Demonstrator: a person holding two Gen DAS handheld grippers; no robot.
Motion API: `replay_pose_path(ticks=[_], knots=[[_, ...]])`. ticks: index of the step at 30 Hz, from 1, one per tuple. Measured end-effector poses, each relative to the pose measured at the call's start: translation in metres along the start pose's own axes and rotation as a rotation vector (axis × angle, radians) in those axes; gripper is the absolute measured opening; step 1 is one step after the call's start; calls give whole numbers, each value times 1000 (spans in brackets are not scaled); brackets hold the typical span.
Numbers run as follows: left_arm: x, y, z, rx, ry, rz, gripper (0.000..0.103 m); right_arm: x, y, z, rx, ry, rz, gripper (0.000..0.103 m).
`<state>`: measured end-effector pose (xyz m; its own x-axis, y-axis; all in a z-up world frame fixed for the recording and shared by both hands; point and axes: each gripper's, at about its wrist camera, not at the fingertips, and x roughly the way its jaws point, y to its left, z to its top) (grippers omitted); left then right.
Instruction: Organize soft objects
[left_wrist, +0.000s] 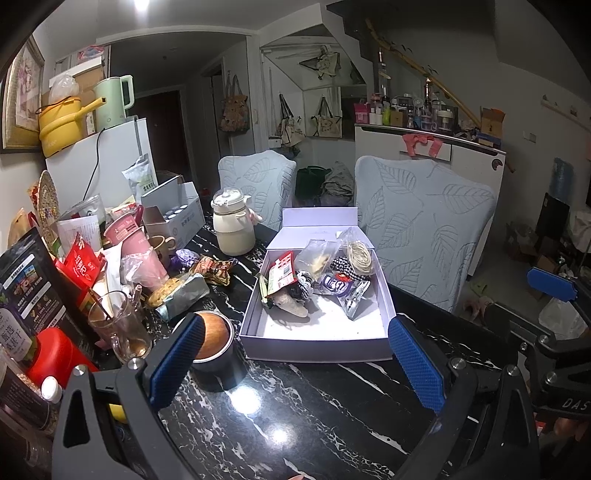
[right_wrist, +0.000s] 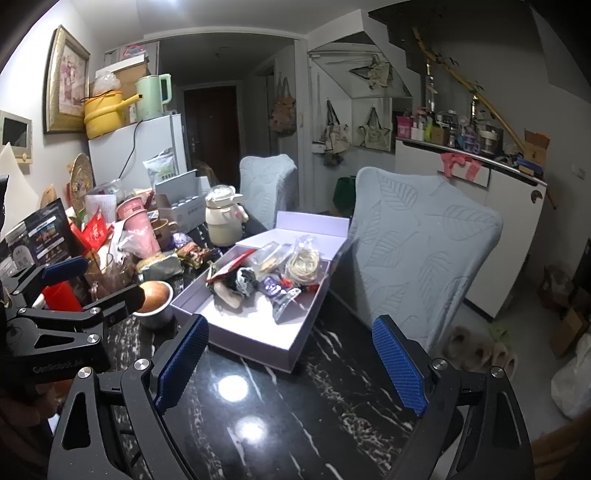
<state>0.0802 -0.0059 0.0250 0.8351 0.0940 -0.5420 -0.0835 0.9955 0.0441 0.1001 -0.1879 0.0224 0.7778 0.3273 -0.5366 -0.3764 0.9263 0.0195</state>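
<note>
Left wrist, box (left_wrist: 258, 343) edge near, tongs (left_wrist: 299, 354) wide over bare table (left_wrist: 314, 417)

Red jug (left_wrist: 55, 354) at lower left half hidden behind glass mug (left_wrist: 122, 325), print on black pouch (left_wrist: 29, 291) too small to read, white bag (right_wrist: 572, 380) cut off at right edge

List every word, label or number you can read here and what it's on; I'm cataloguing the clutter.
"GenRobot.AI": side of the black left gripper body, seen from the right wrist.
"DAS", cut off by the frame edge: black right gripper body, seen from the left wrist.
Red snack pouch: white Chinese characters, too blurred to read.
Black printed bag, green-labelled white pouch, purple wrapper in the white box: print too small to read.
</note>
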Motion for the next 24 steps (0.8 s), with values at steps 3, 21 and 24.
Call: replay_pose_path(ticks=[3, 21, 24], knots=[[0, -1, 0, -3, 3, -5, 101, 0, 0, 0, 0, 0, -1, 91], [1, 0, -1, -3, 14, -12, 101, -2, -4, -2, 7, 2, -11, 91], [2, -1, -2, -1, 20, -22, 101, -3, -6, -2, 8, 1, -13, 91]])
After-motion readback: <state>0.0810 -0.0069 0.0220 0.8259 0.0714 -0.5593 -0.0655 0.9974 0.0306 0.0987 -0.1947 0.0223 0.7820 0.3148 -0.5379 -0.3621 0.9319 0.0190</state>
